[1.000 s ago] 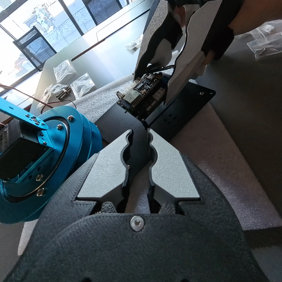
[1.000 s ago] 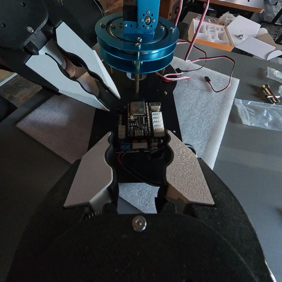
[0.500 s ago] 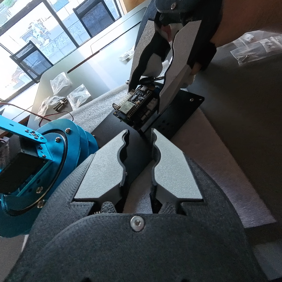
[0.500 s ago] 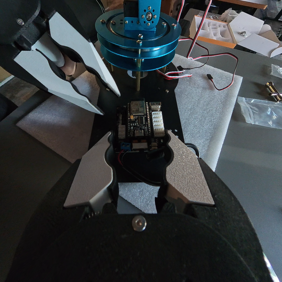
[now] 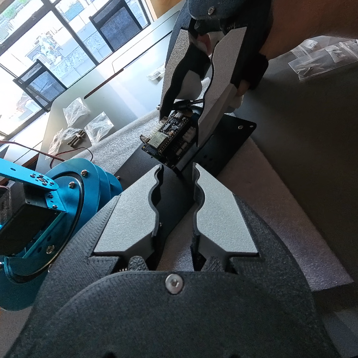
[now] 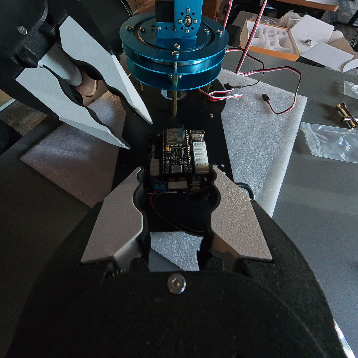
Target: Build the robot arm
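holding your right gripper (image 6: 176,170) low over the near end of the black base plate (image 6: 217,120), you have its jaws spread wide and gripping nothing. its fingertips (image 6: 136,172) flank the near edge of the circuit board (image 6: 177,155), which sits on the plate; whether they touch it you cannot tell. a red and a black wire (image 6: 155,203) run from the board's blue terminal back between your fingers.

your left gripper (image 5: 177,170) hangs at 10 o'clock in the right wrist view (image 6: 135,133), jaws parted and empty, tips just off the board's far left corner. in its own view the board (image 5: 168,139) lies straight ahead at 12 o'clock, with the right gripper (image 5: 181,126) standing over its far end.

beyond the board at 12 o'clock rises the blue turntable (image 6: 172,50) on brass standoffs, a blue bracket (image 6: 184,23) on top. the plate rests on a white foam sheet (image 6: 261,135) on the grey table (image 6: 319,203). at 2 o'clock servo leads (image 6: 279,110) trail over the foam. farther out at 3 o'clock lie a clear plastic bag (image 6: 333,145) and a brass fitting (image 6: 348,118); at 1 o'clock an open white box (image 6: 271,36).
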Demonstrator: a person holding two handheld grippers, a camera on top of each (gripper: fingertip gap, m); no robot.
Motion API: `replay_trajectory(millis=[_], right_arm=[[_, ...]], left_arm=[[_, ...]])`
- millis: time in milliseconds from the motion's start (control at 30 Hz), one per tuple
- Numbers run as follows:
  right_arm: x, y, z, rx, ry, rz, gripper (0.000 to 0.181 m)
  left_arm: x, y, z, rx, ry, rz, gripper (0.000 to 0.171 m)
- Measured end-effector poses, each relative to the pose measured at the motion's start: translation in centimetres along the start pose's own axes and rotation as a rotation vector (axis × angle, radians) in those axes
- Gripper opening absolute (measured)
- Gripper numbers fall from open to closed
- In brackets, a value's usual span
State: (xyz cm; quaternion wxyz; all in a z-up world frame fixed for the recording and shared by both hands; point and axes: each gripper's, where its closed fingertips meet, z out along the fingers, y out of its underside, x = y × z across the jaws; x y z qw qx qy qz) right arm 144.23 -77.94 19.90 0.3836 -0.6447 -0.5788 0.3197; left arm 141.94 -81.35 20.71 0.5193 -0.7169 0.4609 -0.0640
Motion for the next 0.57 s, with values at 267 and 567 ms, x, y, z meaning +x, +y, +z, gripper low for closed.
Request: replay_trajectory(millis=[267,567], right_arm=[[-0.07,0.15,0.15,-0.013,0.001,-0.007,0.063],[-0.03,0.15,0.15,-0.013,0.002,-0.001,0.063]], left_arm=[[0.13,0.13,0.19,-0.009,0.007,0.006,0.029],[0.73,0.14,0.37,-0.014,0.025,0.076,0.032]])
